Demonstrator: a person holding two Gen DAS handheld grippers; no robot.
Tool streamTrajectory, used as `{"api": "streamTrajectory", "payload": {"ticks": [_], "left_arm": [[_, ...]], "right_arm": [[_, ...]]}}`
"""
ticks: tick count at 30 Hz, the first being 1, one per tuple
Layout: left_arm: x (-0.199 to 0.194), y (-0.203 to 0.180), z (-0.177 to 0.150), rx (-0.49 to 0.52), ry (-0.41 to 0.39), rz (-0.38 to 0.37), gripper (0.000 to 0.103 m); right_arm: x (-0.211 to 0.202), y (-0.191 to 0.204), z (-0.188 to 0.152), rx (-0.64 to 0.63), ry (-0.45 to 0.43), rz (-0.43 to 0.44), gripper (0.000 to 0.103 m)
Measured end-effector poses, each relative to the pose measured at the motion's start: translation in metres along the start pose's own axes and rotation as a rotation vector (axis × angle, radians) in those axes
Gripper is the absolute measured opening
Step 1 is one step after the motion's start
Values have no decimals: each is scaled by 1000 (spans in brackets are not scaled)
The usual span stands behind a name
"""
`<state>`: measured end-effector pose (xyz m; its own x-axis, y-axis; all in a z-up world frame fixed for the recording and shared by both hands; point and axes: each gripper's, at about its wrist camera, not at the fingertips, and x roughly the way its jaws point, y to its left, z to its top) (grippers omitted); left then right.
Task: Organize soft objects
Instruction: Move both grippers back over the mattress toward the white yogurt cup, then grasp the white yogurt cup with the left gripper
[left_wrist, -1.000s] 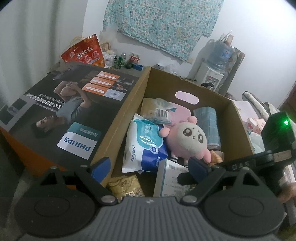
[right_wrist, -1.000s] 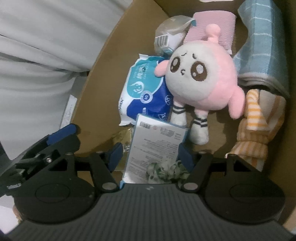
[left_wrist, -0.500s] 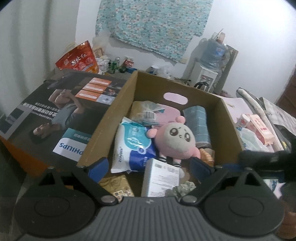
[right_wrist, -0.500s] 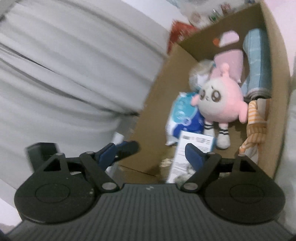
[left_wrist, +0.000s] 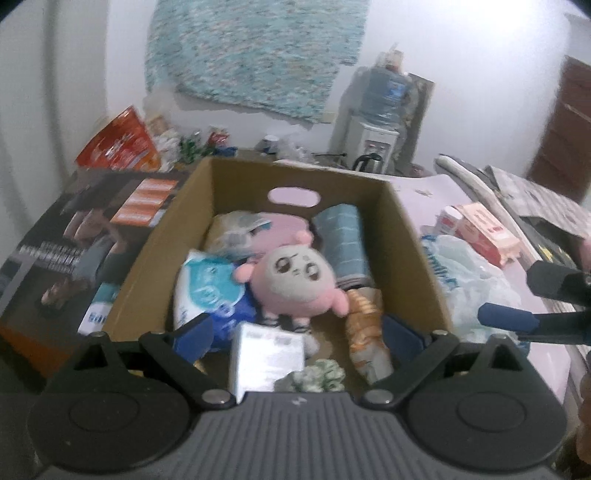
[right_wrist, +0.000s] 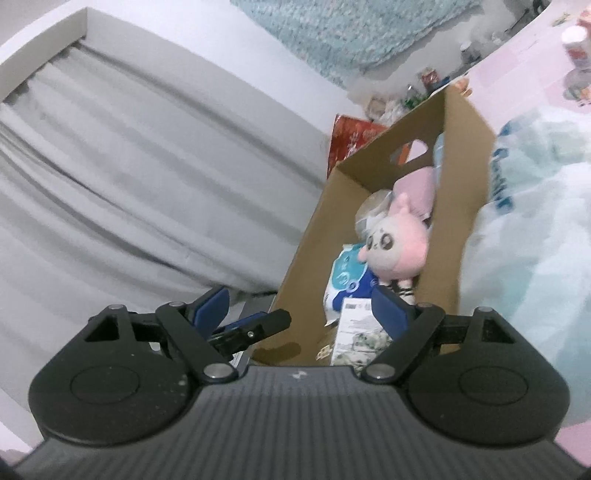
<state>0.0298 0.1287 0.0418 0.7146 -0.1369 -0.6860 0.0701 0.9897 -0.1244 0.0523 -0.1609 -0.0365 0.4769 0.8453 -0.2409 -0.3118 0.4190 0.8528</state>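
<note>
A lived-in home room: beyond the fingers stand a water dispenser (left_wrist: 380, 122), kettle (left_wrist: 369, 162), wall cloth (left_wrist: 255, 51) and grey curtain (right_wrist: 129, 166).

Both wrist views share the cardboard box (left_wrist: 413, 251); blurred.

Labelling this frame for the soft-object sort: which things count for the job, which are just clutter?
Job:
cardboard box
pink plush toy
blue rolled towel
orange striped cloth
wipes pack
left gripper, open
right gripper, open

Lying about:
water dispenser
red snack bag
kettle
</note>
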Motion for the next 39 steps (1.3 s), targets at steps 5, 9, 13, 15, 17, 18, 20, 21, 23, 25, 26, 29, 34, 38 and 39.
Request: {"api": "streamTrajectory", "payload": {"ticks": [5,9,13,15,17,18,20,21,23,25,26,29,34,38,39], "left_arm": [[6,-38,21,118,-7,-45,100],[18,-72,41,216,2,-79,100],[36,-104,66,268,34,-129,100],[48,-119,80,274,61,-156,100],[61,-134,95,271,86,-178,100],[68,-142,102,271,96,-185,100],[84,-160,116,278,112,-192,100],[92,-170,123,282,118,-192,100],[111,-189,136,293,133,-193,100],[133,-209,149,300,158,-201,100],[143,-217,155,300,167,-206,100],[180,-240,170,297,206,-197,100],[242,-271,181,336,253,-162,98],[288,-288,179,355,294,-143,93],[300,-292,178,359,314,-145,89]], "right_arm": [[-27,-15,2,21,-85,-17,84],[-53,-31,6,41,-160,-32,84],[-75,-52,10,69,-233,-63,84],[-88,-65,12,83,-271,-79,84],[-100,-79,16,97,-305,-99,84],[-105,-86,19,99,-319,-112,84],[-113,-100,25,96,-347,-144,84],[-117,-107,30,88,-362,-166,84],[-122,-121,39,74,-382,-212,84],[-123,-135,52,59,-399,-266,83],[-123,-142,57,54,-406,-286,81],[-122,-163,72,38,-415,-346,71],[-115,-203,95,62,-397,-381,58],[-107,-227,104,95,-378,-383,58],[-105,-234,106,105,-370,-381,58]]}}
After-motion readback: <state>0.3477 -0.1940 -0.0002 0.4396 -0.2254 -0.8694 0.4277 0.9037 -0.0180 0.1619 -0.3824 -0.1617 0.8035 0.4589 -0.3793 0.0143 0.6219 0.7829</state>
